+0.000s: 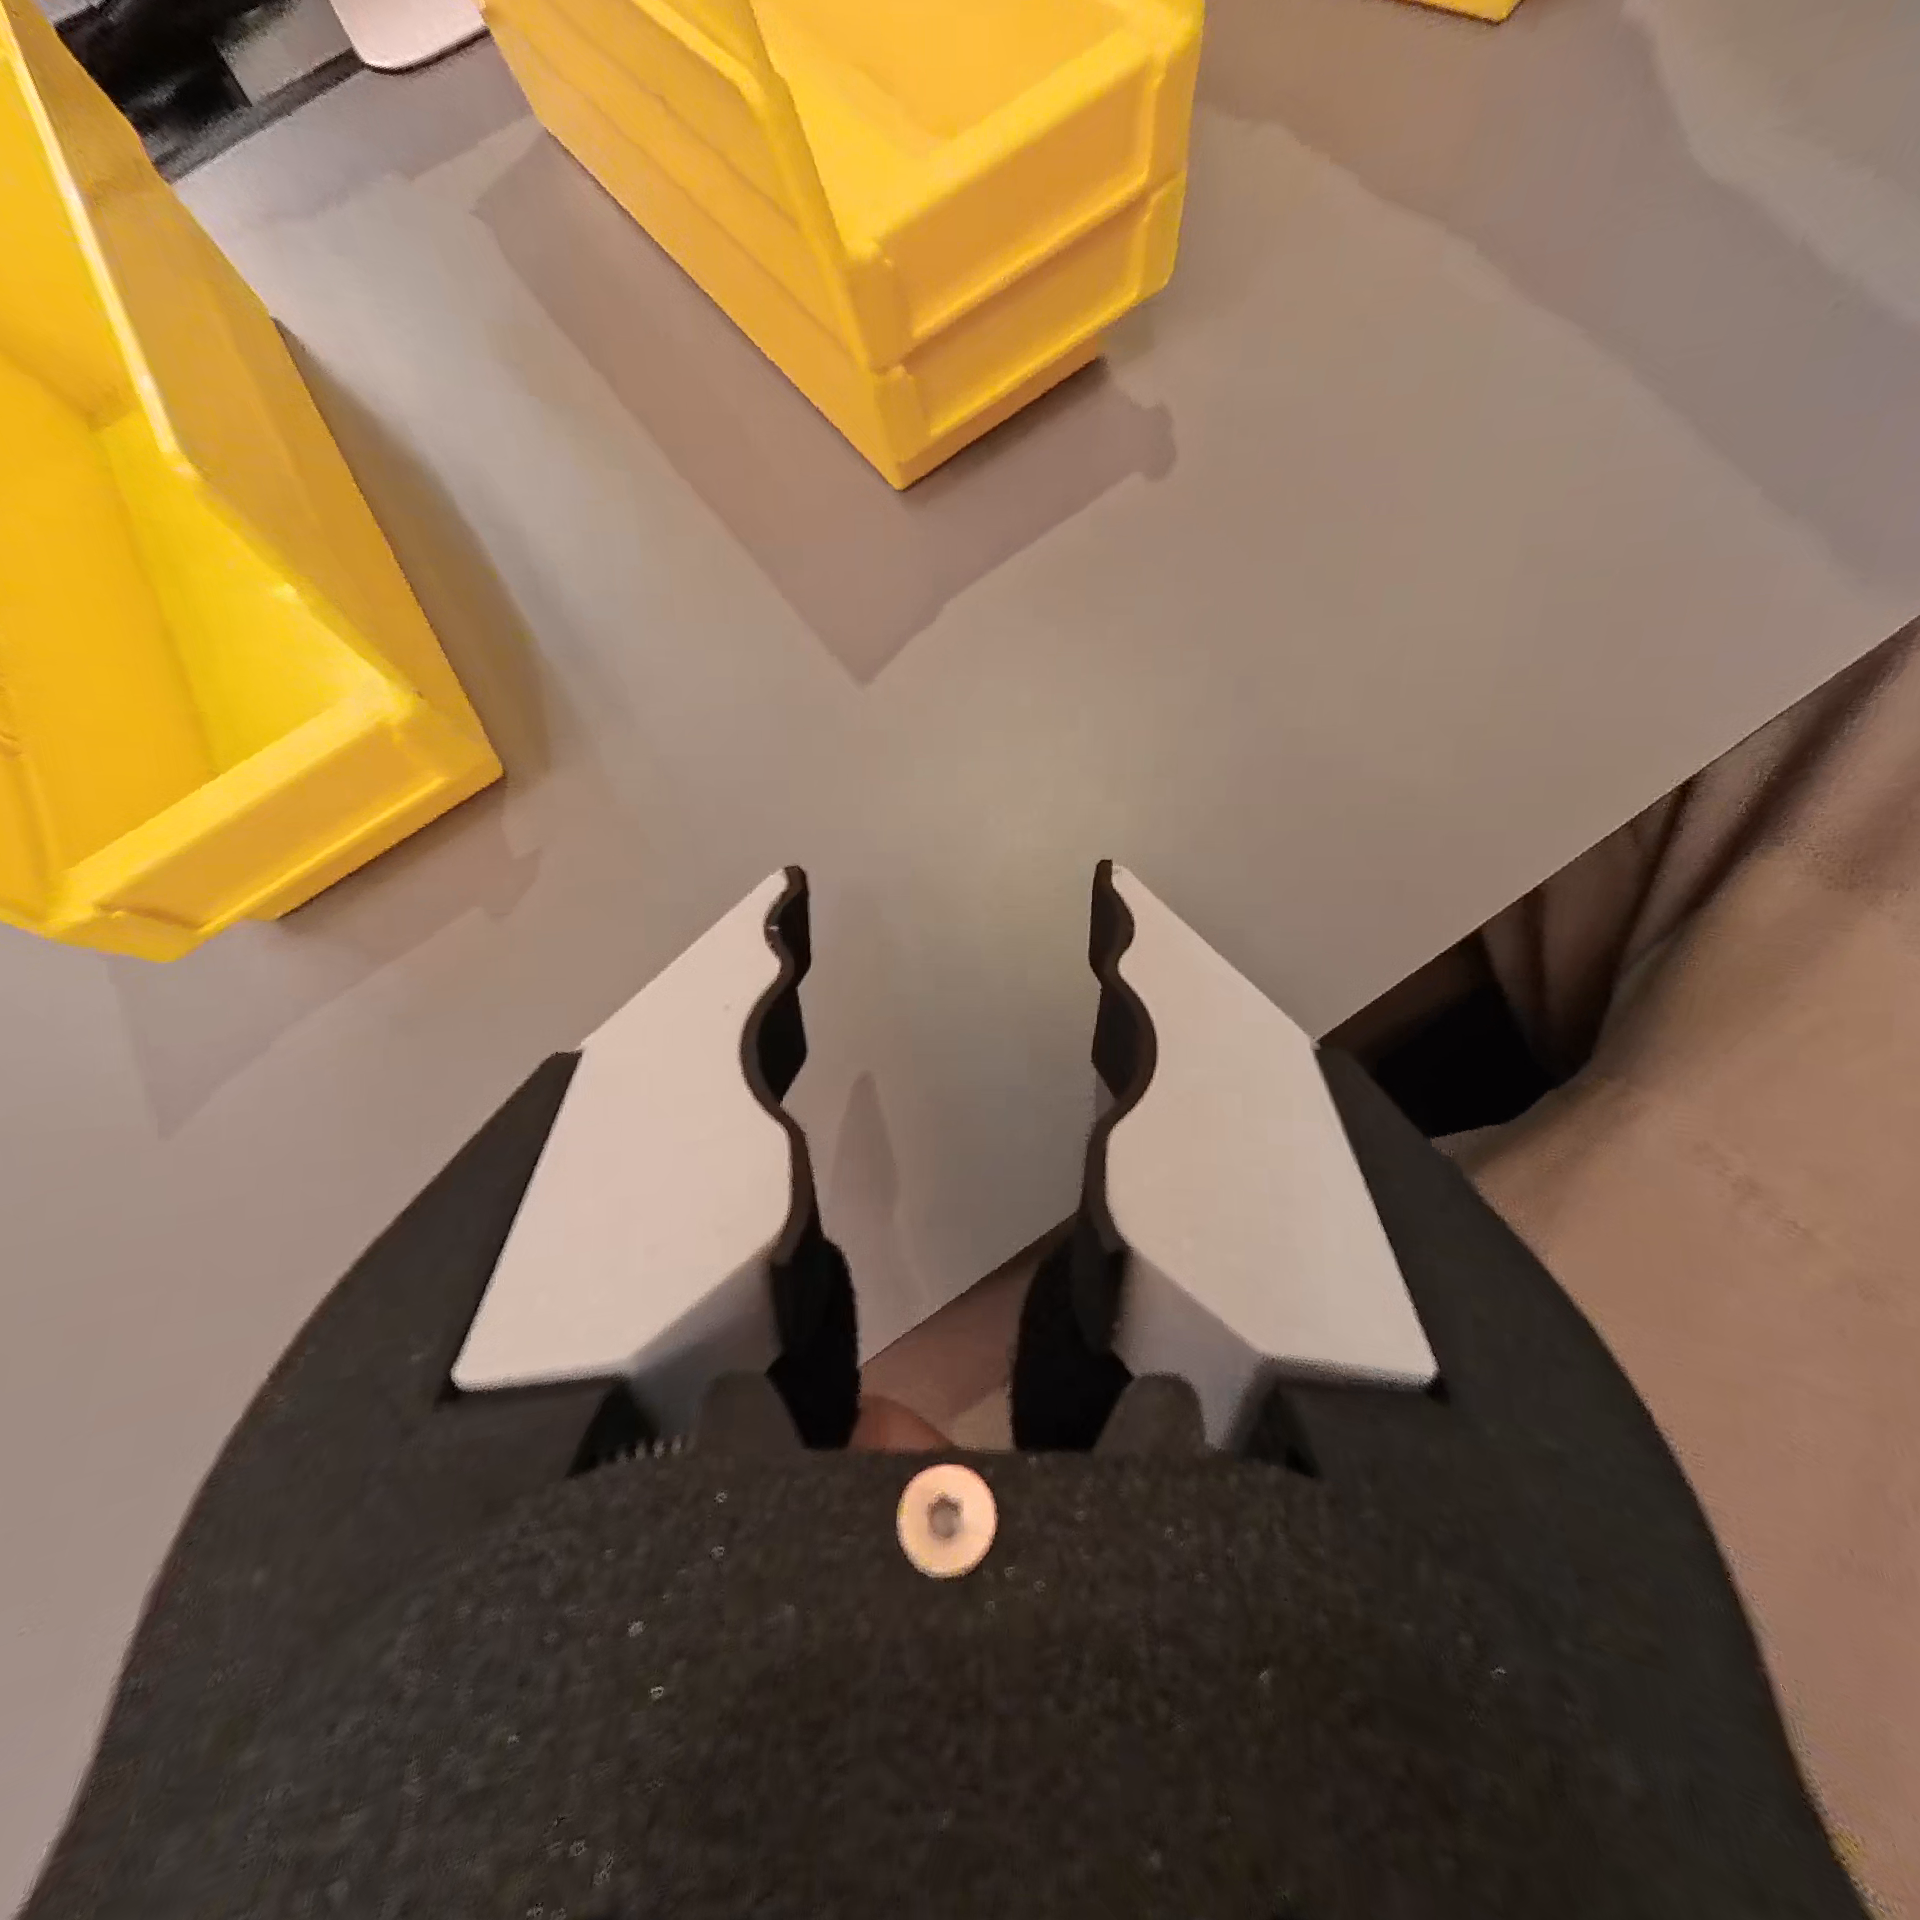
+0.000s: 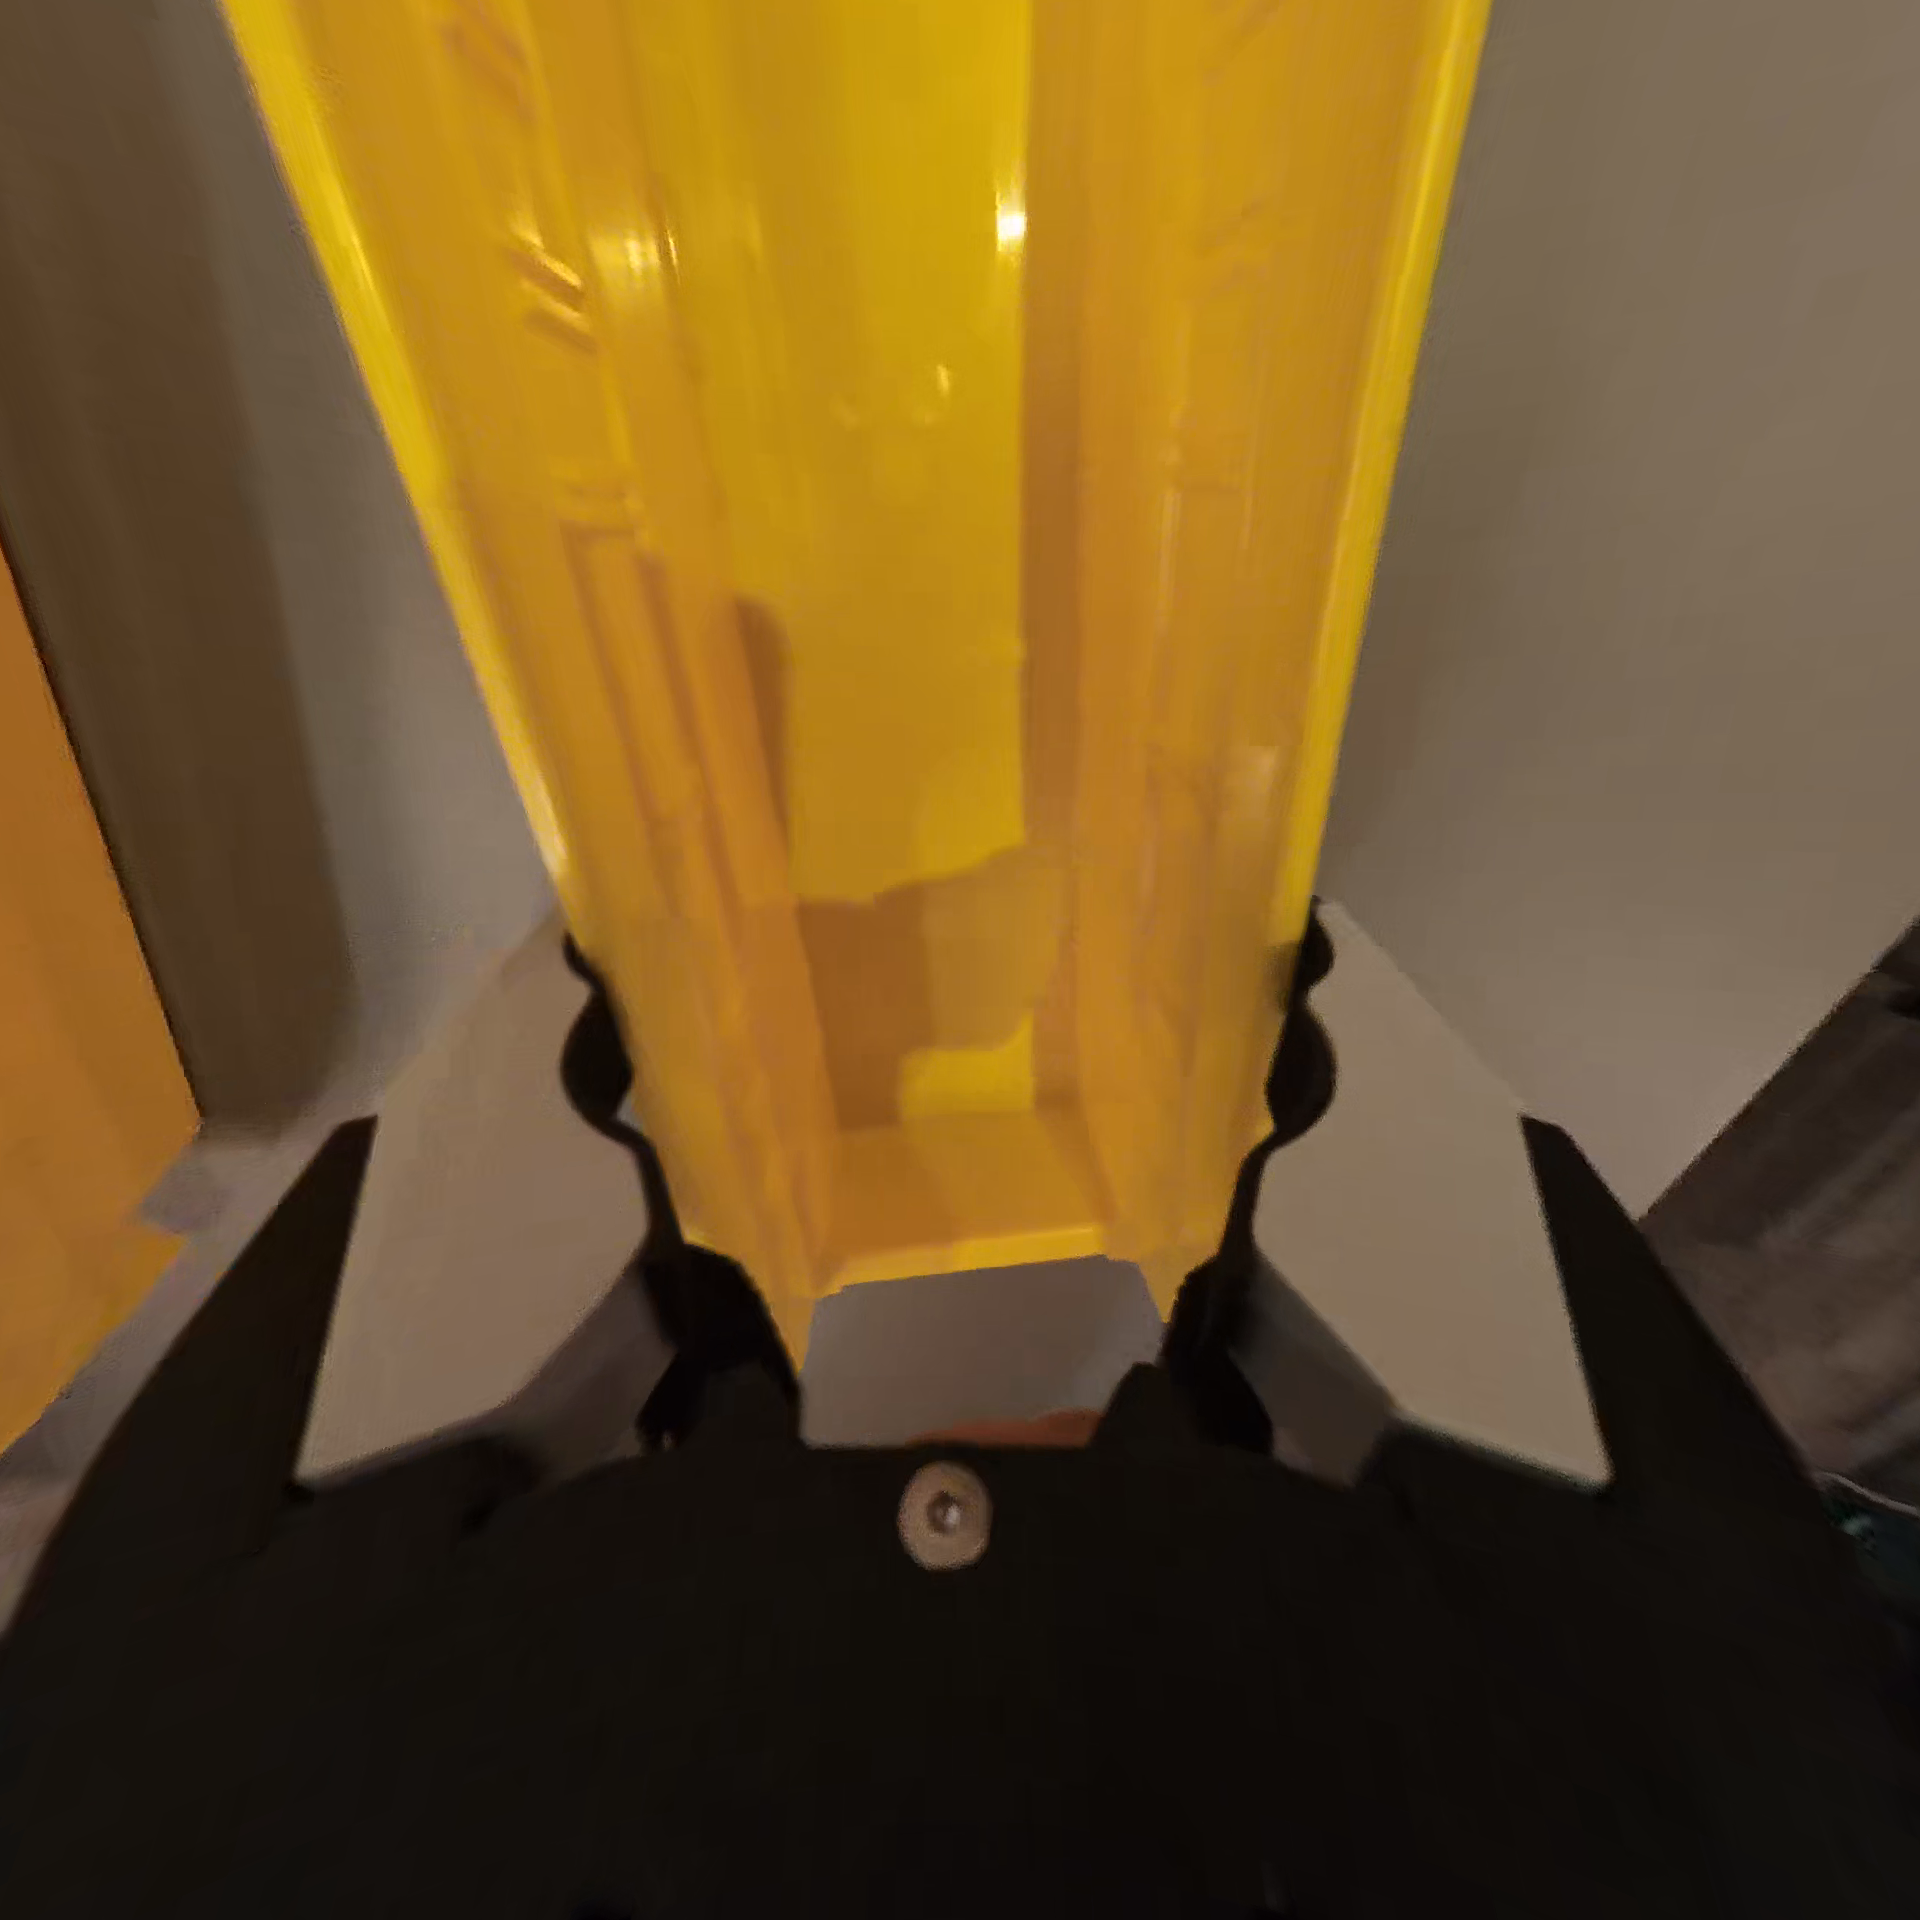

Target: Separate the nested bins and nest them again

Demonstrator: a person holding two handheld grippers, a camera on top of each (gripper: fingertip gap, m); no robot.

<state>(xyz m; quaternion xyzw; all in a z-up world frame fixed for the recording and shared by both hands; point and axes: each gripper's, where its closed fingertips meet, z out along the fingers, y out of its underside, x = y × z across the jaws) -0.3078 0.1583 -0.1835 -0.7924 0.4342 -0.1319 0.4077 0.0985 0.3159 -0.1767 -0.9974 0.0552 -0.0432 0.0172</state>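
In the left wrist view, a stack of nested yellow bins stands on the grey table at the far centre. A single yellow bin sits at the left with its open side facing me. My left gripper is open and empty above the table's near edge, short of both. In the right wrist view, my right gripper is shut on a yellow bin. Its fingers press the bin's two outer sides, and I look down into the bin's long interior.
Another yellow surface shows at the left edge of the right wrist view, close beside the held bin. The table edge runs diagonally at the right of the left wrist view, with a brown floor beyond it.
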